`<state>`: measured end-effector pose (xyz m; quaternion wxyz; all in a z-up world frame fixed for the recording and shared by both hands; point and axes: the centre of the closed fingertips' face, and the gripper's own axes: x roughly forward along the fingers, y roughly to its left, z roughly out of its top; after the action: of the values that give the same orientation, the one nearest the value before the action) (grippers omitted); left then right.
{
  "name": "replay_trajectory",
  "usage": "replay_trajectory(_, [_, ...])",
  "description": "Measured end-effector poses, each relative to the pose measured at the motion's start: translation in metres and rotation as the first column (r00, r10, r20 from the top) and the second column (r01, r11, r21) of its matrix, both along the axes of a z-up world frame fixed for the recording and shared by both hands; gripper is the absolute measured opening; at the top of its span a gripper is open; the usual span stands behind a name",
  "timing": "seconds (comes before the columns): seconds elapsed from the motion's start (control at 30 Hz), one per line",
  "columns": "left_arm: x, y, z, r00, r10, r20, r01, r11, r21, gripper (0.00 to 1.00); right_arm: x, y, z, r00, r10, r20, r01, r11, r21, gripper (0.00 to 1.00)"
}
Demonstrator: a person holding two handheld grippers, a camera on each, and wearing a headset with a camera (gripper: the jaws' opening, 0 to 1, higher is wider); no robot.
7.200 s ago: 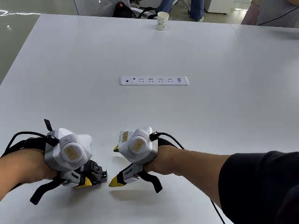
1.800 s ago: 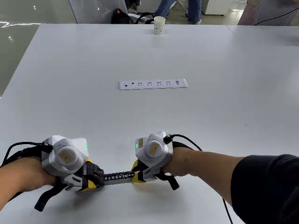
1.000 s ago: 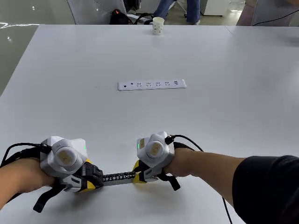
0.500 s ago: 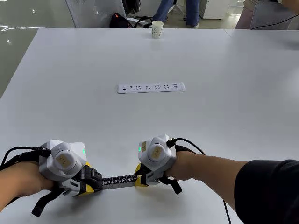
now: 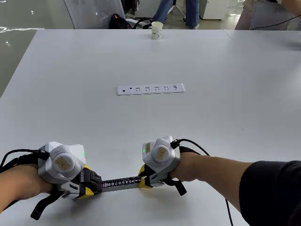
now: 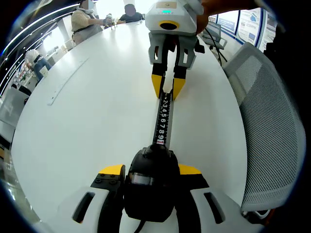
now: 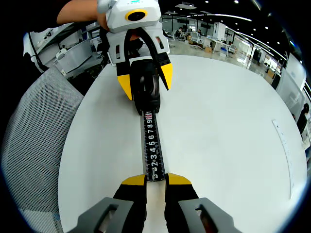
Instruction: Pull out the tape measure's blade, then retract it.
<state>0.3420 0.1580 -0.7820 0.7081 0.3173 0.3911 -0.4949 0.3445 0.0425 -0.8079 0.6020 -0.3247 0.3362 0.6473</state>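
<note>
My left gripper [image 5: 88, 189] is shut on the black tape measure case [image 6: 146, 187], low at the near left of the white table [image 5: 141, 127]. The numbered blade [image 5: 120, 182] runs out flat over the table towards the right. My right gripper [image 5: 144, 181] is shut on the blade's tip. In the left gripper view the blade [image 6: 163, 121] stretches ahead to the right gripper [image 6: 167, 88]. In the right gripper view my yellow-tipped right gripper [image 7: 156, 180] pinches the blade [image 7: 151, 150], which leads back to the case [image 7: 146, 90] in the left gripper [image 7: 145, 81].
A white power strip [image 5: 150, 88] lies mid-table and a paper cup [image 5: 156, 29] stands at the far edge. A black cable [image 5: 207, 155] trails from the right hand. A grey mesh chair [image 6: 272, 126] stands just off the near table edge.
Since 7.2 s ago the right gripper has taken the blade's tip and drawn it rightwards out of the case. Over the last second the gap has widened slightly.
</note>
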Motion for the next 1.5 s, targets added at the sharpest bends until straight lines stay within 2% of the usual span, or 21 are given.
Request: replay_trajectory(1.5, [0.001, -0.001, 0.0, 1.0, 0.004, 0.003, -0.004, 1.0, -0.001, 0.35, 0.004, -0.025, 0.001, 1.0, -0.018, -0.006, 0.018, 1.0, -0.019, 0.09])
